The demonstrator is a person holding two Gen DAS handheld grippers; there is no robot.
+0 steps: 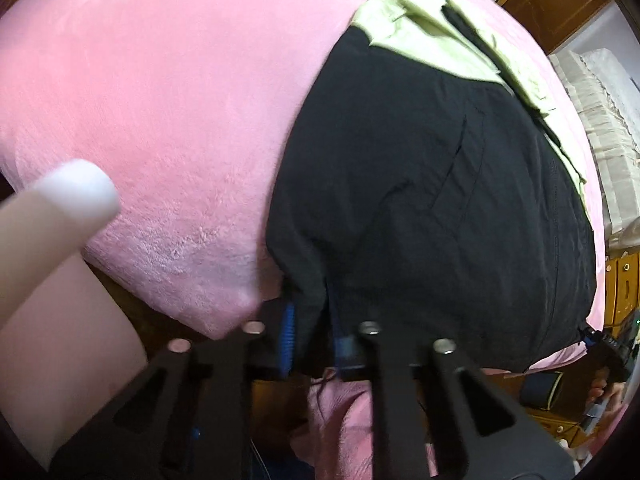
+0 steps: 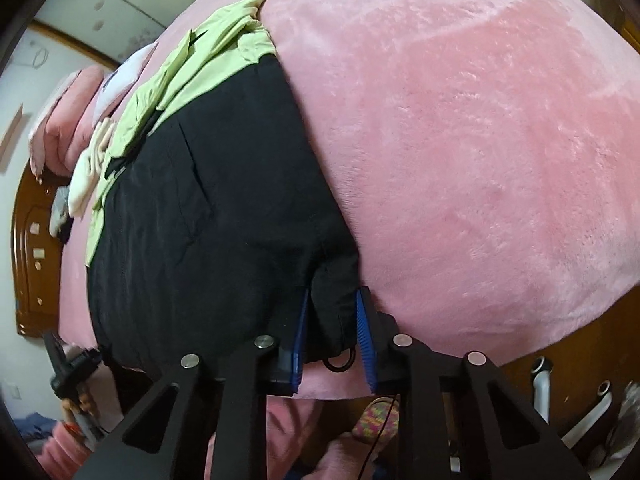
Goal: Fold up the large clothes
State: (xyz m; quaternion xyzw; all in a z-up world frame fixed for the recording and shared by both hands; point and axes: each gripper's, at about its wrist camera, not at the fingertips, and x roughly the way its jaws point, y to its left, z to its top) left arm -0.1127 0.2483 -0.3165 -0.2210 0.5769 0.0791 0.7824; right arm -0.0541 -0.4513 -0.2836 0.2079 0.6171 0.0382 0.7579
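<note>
Black nylon jacket with lime-green lining (image 1: pixel 420 184): spread flat on pink plush bed cover (image 1: pixel 168 92). Left claw (image 1: pixel 310 336), right claw (image 2: pixel 332 332): each clamped on a bottom hem corner. Risk: slick fabric slipping free, uneven lift skewing fold.

Jacket (image 1: pixel 420 184) lies on blanket (image 1: pixel 160 100), tongs at hem.

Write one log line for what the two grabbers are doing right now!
left gripper: shut on black jacket hem corner | right gripper: shut on other hem corner | jacket: flat on pink blanket | fold: not started
</note>
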